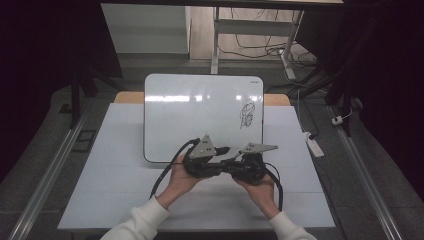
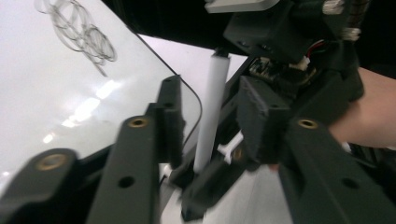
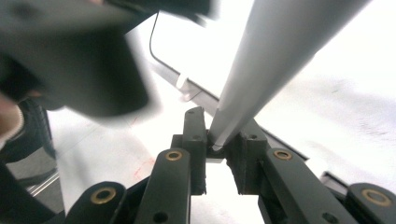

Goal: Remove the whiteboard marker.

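Observation:
A white marker stands upright between the two grippers near the table's front, just before the whiteboard. My right gripper is shut on the marker's lower end, and the barrel runs up past its camera. My left gripper faces it with its jaws apart; the marker sits between them and neither pad presses on it. In the high view the left gripper and right gripper meet tip to tip, each in a hand. A black scribble marks the board's right side.
The whiteboard lies flat on a white table top, its near edge just beyond the grippers. The left gripper's blurred body crowds the right gripper view. Cables and a power strip lie on the floor at the right.

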A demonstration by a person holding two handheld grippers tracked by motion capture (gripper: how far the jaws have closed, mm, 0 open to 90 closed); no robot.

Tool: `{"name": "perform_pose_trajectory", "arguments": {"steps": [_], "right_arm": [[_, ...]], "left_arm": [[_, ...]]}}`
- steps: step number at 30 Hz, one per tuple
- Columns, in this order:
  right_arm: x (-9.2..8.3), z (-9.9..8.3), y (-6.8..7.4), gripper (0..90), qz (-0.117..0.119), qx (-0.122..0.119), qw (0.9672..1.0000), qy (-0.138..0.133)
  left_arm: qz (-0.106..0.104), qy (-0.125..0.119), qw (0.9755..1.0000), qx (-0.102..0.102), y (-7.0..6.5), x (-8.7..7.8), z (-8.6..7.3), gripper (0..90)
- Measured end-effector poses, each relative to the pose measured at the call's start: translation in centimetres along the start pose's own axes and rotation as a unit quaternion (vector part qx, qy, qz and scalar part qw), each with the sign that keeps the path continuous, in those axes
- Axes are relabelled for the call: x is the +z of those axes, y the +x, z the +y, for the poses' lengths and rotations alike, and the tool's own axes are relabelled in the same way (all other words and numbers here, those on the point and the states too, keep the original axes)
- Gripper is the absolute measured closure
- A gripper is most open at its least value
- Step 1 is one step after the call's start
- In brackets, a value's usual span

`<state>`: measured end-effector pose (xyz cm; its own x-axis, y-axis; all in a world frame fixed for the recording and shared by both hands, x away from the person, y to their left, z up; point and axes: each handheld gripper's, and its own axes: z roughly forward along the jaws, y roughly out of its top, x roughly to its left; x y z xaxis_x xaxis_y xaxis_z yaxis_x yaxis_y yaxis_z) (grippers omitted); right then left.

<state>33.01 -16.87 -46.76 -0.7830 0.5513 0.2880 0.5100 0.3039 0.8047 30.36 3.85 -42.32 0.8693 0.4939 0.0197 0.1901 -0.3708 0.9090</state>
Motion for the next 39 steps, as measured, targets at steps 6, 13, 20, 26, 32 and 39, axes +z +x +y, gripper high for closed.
{"name": "perform_pose_trajectory", "arguments": {"steps": [6,13,20,26,32,39], "right_arm": [[-1.2,0.3,-0.4,77.3,-0.015,-0.021,0.9992,-0.030],[-2.5,0.5,-0.9,77.3,-0.020,-0.053,0.9960,-0.069],[-3.4,0.7,-1.1,77.3,-0.028,-0.079,0.9921,-0.093],[-4.1,0.8,-1.1,77.3,-0.037,-0.105,0.9877,-0.110],[-4.9,0.9,-1.4,77.3,-0.055,-0.113,0.9844,-0.124],[-5.4,0.9,-1.7,77.3,-0.068,-0.120,0.9811,-0.135]], "left_arm": [[0.034,0.018,0.9984,-0.040,1.1,-3.4,-1.9,41.0],[0.086,0.047,0.9920,-0.079,1.9,-6.9,-6.0,31.0],[0.130,0.071,0.9819,-0.118,3.0,-11.1,-11.4,29.2],[0.160,0.092,0.9760,-0.116,3.4,-13.0,-13.8,28.3],[0.165,0.096,0.9724,-0.134,4.1,-14.0,-15.3,27.9],[0.156,0.101,0.9723,-0.142,4.4,-13.5,-15.7,27.8]]}}
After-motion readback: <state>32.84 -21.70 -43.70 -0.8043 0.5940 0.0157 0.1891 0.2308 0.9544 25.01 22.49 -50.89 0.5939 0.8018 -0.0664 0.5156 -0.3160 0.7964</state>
